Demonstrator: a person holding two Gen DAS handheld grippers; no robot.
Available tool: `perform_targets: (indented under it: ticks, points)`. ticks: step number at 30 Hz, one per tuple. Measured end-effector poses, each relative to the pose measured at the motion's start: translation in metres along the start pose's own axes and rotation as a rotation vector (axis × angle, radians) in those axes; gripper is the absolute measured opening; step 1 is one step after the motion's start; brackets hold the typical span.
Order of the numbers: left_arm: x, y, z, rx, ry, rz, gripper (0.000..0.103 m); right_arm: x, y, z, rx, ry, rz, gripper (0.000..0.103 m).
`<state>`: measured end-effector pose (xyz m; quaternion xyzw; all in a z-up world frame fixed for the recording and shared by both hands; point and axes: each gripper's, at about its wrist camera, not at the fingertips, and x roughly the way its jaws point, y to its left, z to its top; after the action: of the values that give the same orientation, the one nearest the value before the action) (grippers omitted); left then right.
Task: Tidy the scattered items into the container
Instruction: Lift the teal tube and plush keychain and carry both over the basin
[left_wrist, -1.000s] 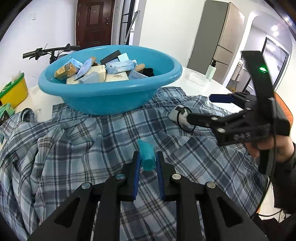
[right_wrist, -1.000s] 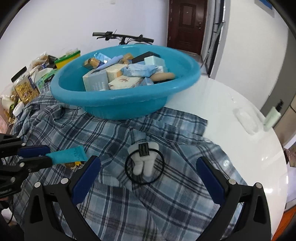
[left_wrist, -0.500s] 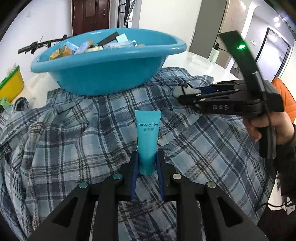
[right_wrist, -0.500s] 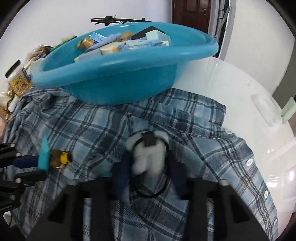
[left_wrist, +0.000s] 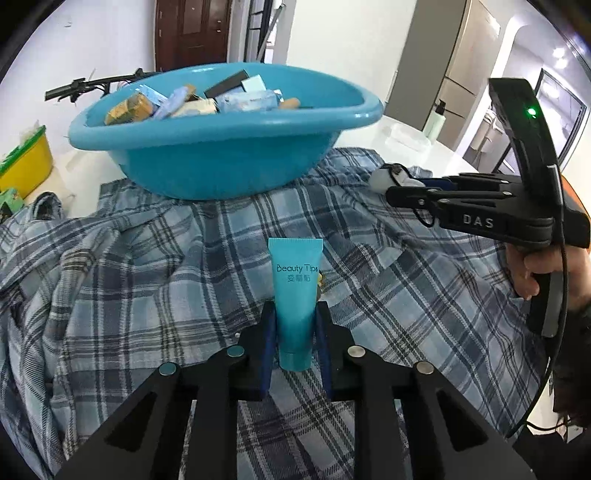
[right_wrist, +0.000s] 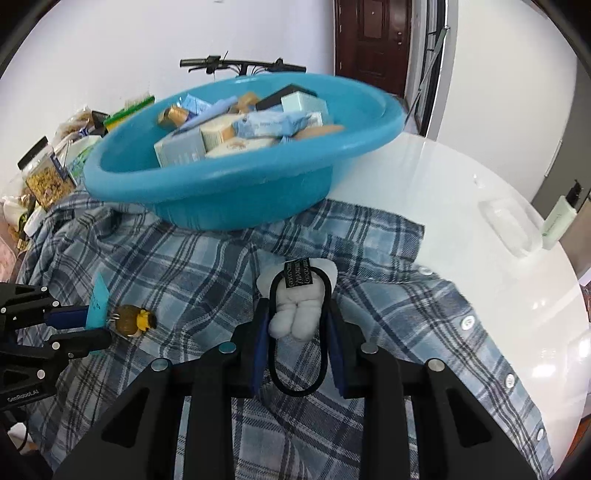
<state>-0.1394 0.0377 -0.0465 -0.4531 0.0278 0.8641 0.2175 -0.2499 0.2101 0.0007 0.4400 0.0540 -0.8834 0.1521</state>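
A teal tube (left_wrist: 295, 295) marked Beauty Tips stands upright between the blue pads of my left gripper (left_wrist: 294, 341), which is shut on it just above the plaid shirt (left_wrist: 147, 280). My right gripper (right_wrist: 297, 338) is shut on a white fluffy hair tie with a black elastic loop (right_wrist: 297, 308). In the left wrist view that right gripper (left_wrist: 413, 184) reaches in from the right with the white tie (left_wrist: 382, 177) at its tip. The blue basin (left_wrist: 221, 147), holding several boxes and packets, sits behind both; it also shows in the right wrist view (right_wrist: 236, 192).
A small brown and yellow item (right_wrist: 133, 320) lies on the shirt (right_wrist: 388, 295) beside the left gripper (right_wrist: 74, 328). A yellow tub (left_wrist: 22, 162) stands far left. A clear dish (right_wrist: 511, 227) and a pale pump bottle (right_wrist: 559, 218) rest on the white table (right_wrist: 443, 177).
My right gripper went from wide open to shut on the white hair tie. The left gripper raised the teal tube so it now stands upright; both views shifted a little against the basin.
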Motion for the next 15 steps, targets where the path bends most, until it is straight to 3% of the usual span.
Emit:
perform_targets:
  ticks: [15]
  points:
    - [-0.059,-0.006,0.014,-0.098,-0.24,0.111,0.022,-0.062,0.044,-0.002,0.01,-0.186,-0.01,0.027]
